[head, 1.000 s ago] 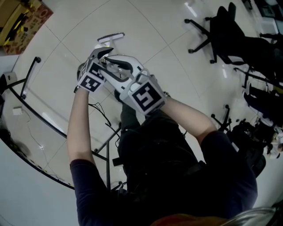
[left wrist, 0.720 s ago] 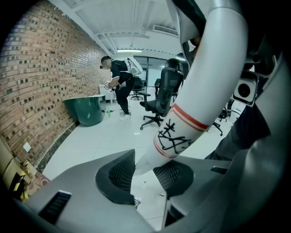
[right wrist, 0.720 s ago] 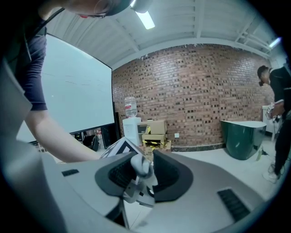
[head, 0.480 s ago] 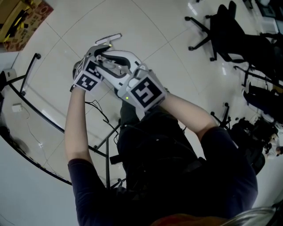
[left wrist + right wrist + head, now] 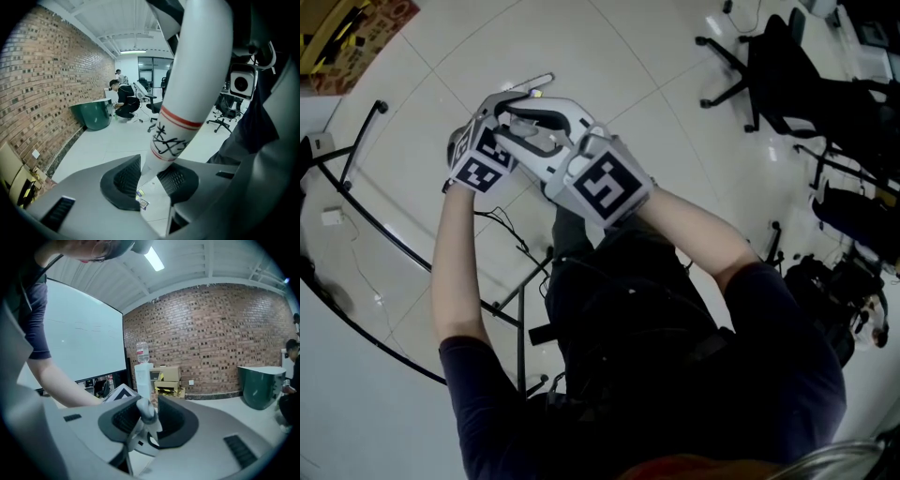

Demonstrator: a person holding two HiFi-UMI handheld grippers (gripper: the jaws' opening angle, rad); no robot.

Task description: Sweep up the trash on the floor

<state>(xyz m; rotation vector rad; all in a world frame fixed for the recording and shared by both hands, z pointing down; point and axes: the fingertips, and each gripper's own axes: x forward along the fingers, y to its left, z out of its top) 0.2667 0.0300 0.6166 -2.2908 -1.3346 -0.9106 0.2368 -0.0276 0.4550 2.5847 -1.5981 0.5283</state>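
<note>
just now, left gripper [image 5: 149,180] jaws closed tighter on handle [image 5: 187,93]; right gripper [image 5: 146,420] clamped on grey end [image 5: 145,409]; both raised toward upper left of head view, stroke likely readied. trash [image 5: 142,202] left unswept on floor [image 5: 117,140], low centre of left gripper view.

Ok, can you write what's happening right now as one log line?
left gripper: jaws just closing, gripping white red-striped handle | right gripper: gripping grey-white handle part | trash scraps: on floor

White tile floor [image 5: 412,122]: sm. trash scraps [image 5: 142,202] mid-floor; green bin [image 5: 96,115] + cardboard boxes [image 5: 169,379] at brick-wall edge; office chairs [image 5: 773,66].
</note>
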